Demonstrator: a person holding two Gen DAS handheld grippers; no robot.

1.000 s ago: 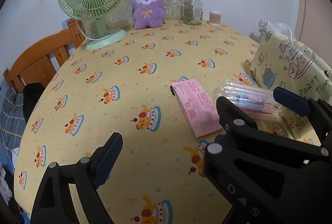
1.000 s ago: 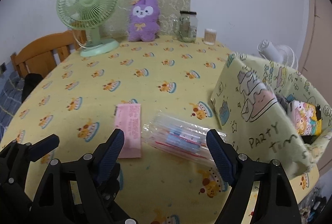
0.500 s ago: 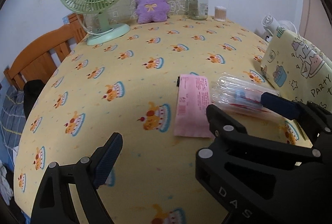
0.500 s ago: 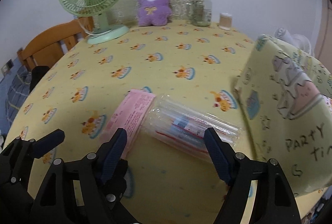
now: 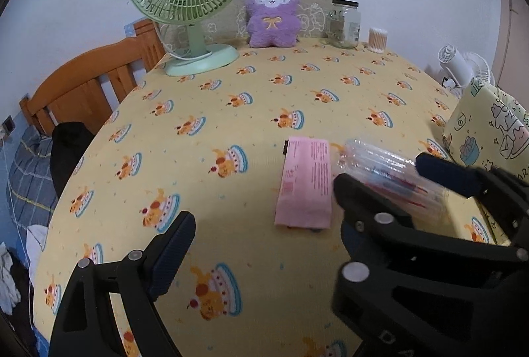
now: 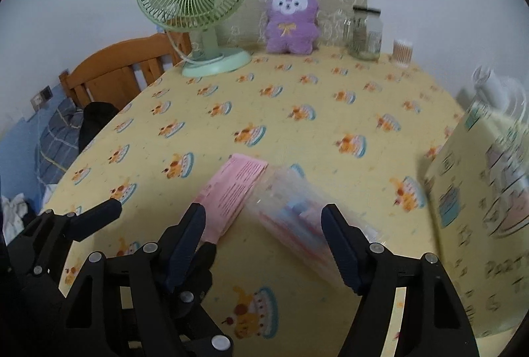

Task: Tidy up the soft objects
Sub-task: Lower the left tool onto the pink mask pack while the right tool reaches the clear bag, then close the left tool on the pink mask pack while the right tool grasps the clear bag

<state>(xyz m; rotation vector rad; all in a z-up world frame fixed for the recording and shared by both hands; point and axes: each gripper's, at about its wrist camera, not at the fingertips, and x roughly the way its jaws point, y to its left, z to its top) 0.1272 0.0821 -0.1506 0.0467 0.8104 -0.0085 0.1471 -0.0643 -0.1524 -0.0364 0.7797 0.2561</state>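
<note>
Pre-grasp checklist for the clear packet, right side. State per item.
1. Right gripper straddles clear packet: ok; jaws have just been closing.
2. Pads pressing on packet: not ok, gaps show at both pads.
3. Pink packet outside the jaws: cannot tell, its near end sits by the left pad.
4. Left gripper open, holding nothing: ok.
5. Patterned bag nearby: ok; its opening is out of view.

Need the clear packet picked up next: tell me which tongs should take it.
Right. The right tongs already straddle the clear packet, jaws just been closing around it. The left tongs stand open beside the pink packet.
</note>
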